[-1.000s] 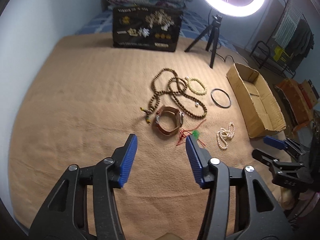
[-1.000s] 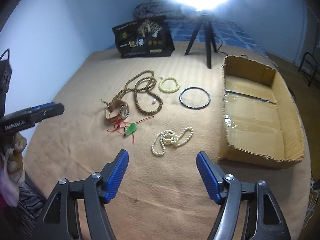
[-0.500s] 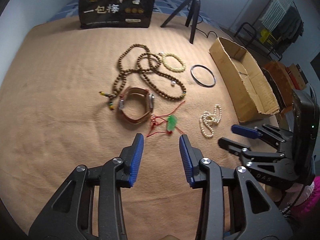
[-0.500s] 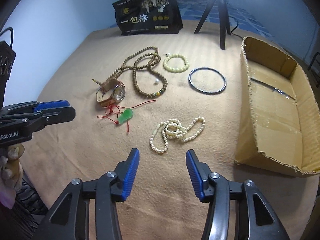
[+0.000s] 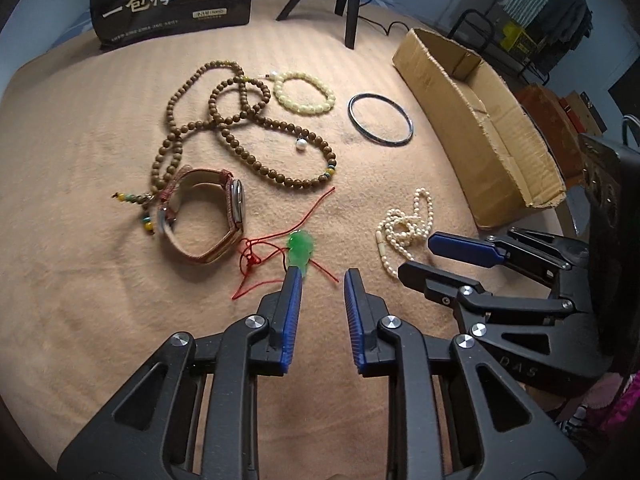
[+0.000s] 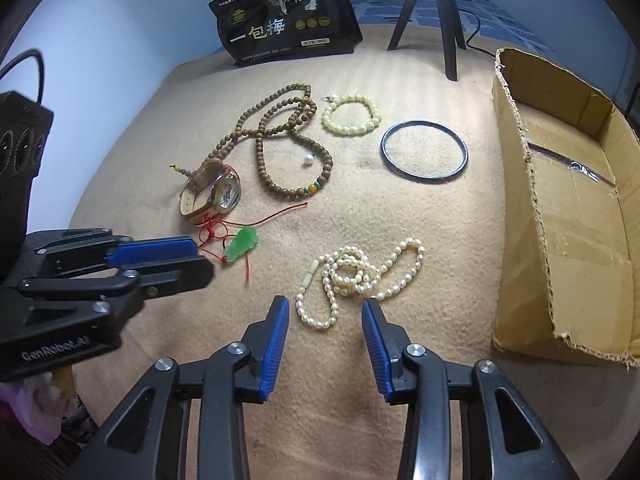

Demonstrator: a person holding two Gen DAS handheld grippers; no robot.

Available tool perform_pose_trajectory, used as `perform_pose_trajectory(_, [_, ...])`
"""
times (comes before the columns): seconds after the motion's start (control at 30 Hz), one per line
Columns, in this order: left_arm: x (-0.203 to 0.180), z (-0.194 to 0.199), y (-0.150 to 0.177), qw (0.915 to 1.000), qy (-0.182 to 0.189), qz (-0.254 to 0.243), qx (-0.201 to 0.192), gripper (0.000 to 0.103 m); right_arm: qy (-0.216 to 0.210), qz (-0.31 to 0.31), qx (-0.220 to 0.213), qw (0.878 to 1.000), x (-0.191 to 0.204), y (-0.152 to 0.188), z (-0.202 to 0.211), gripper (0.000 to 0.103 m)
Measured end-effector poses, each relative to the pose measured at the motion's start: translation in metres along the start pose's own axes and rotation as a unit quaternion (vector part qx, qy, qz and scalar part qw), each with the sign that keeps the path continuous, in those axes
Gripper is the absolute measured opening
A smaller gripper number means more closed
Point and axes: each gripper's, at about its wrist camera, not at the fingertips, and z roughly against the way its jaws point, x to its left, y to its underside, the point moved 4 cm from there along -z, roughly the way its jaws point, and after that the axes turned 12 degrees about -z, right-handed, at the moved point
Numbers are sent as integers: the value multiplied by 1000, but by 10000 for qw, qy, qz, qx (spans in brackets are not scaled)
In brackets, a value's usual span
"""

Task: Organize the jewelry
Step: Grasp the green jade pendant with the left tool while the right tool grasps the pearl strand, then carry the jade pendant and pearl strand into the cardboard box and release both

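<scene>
Jewelry lies on a tan blanket (image 5: 80,128). A green pendant on a red cord (image 5: 300,249) lies just ahead of my open, empty left gripper (image 5: 321,272), next to its left fingertip. A white pearl necklace (image 6: 356,276) lies just ahead of my open, empty right gripper (image 6: 324,304). A brown watch (image 5: 208,216), a long brown bead necklace (image 5: 240,136), a pale bead bracelet (image 5: 304,92) and a dark bangle (image 5: 380,120) lie farther off. An open cardboard box (image 6: 568,200) lies at the right.
A black pouch with gold print (image 6: 288,28) stands at the back. A black tripod (image 6: 436,12) stands behind the jewelry. The left gripper (image 6: 160,256) shows at the left of the right wrist view. A clothes rack (image 5: 552,8) is past the bed.
Both grippers have moved forward and down toward the jewelry, and their jaws have narrowed. The left has neared the green pendant, the right the pearl necklace.
</scene>
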Motion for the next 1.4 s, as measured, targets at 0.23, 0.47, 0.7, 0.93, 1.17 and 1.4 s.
perform_pose_trajectory(0.23, [9, -17, -4, 9998, 36, 114, 139, 20, 102, -35, 35, 9999, -3, -3, -8, 39])
perform_pose_trajectory(0.47, [14, -28, -9, 9996, -185, 40, 220, 20, 299, 30, -65, 9995, -2, -6, -9, 52])
perform_pose_trajectory(0.7, [14, -34, -9, 9993, -207, -14, 315, 20, 426, 51, -81, 9990, -5, -7, -13, 63])
perform_pose_trajectory(0.93, [15, -36, -9, 9992, -236, -48, 305, 12, 559, 175, -140, 9982, -3, -11, -19, 63])
perform_pose_trajectory(1.17, [16, -37, -9, 9994, -227, -49, 273, 12, 832, 380, -204, 9956, 2, -13, -24, 45])
perform_pose_trajectory(1.4, [14, -26, -7, 9997, -180, 1, 179, 12, 653, 474, -208, 9965, 6, -11, -18, 9])
